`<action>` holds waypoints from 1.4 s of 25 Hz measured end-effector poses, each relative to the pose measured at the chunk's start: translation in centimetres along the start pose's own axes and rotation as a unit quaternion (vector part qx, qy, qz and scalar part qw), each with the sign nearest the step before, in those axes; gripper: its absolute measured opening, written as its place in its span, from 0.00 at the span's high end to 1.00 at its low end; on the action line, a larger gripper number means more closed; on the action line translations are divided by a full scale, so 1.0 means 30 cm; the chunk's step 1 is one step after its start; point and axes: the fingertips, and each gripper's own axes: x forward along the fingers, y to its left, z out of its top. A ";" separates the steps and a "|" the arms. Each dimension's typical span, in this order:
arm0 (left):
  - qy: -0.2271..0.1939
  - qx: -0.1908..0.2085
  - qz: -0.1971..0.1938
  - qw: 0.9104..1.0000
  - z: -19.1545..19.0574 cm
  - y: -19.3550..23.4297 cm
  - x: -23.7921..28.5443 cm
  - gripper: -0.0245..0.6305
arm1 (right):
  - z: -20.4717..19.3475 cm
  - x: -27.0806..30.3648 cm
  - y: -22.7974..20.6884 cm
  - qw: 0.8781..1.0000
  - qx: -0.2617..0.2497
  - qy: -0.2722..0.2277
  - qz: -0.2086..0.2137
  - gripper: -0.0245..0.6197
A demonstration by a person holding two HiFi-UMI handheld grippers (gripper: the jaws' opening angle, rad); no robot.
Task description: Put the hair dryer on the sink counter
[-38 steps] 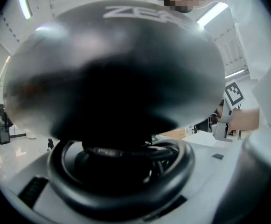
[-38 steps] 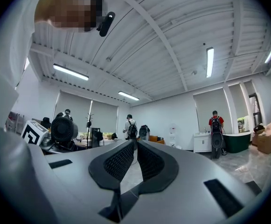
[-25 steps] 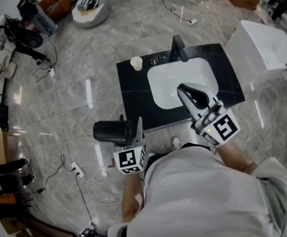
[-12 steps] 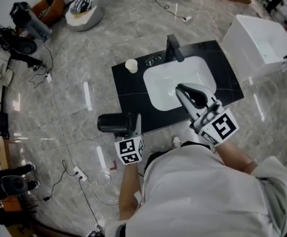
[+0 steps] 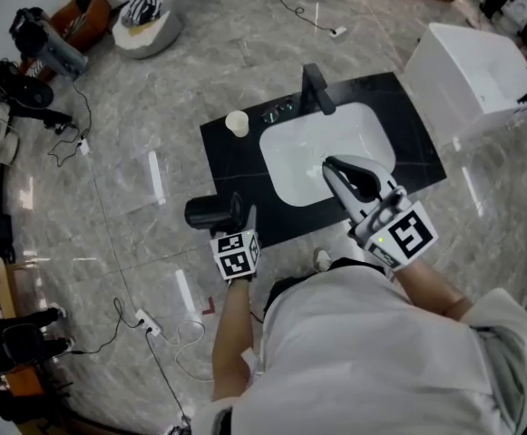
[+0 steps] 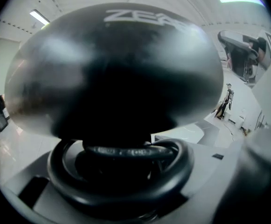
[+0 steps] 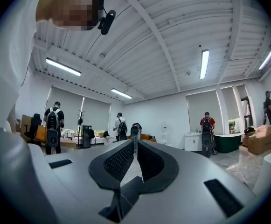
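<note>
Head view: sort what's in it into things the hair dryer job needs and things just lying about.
Job: hair dryer, held in the left gripper; black sink counter.
Lying about: paper cup on the counter; white tub; power strip on the floor; right gripper, shut and empty.

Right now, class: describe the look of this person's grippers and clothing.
The left gripper and right gripper are light grey, each carrying a white cube with black square markers. The right jaws have black ribbed pads. The person wears a white shirt.
</note>
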 end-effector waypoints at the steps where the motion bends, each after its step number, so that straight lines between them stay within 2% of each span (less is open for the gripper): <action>1: 0.005 -0.001 0.001 1.000 -0.005 0.005 0.014 0.57 | -0.002 0.000 -0.004 1.000 0.000 0.001 -0.002 0.89; 5: 0.024 -0.008 0.001 1.000 -0.008 0.015 0.070 0.57 | -0.015 0.002 -0.024 1.000 0.001 0.008 -0.010 0.89; 10: 0.072 0.001 0.004 0.997 -0.024 0.033 0.131 0.57 | -0.022 0.010 -0.037 1.000 0.002 0.012 -0.017 0.89; 18: 0.110 0.004 0.008 0.994 -0.039 0.050 0.184 0.57 | -0.026 0.016 -0.046 1.000 0.005 0.012 -0.022 0.89; 22: 0.124 0.005 -0.001 0.992 -0.051 0.041 0.229 0.57 | -0.029 0.022 -0.054 1.000 0.007 0.011 -0.020 0.89; 31: 0.187 -0.001 0.011 0.982 -0.105 0.075 0.295 0.57 | -0.027 0.018 -0.087 1.000 0.008 0.013 -0.024 0.89; 35: 0.223 -0.010 0.019 0.975 -0.148 0.089 0.312 0.57 | -0.032 0.009 -0.117 0.999 0.010 0.013 -0.030 0.89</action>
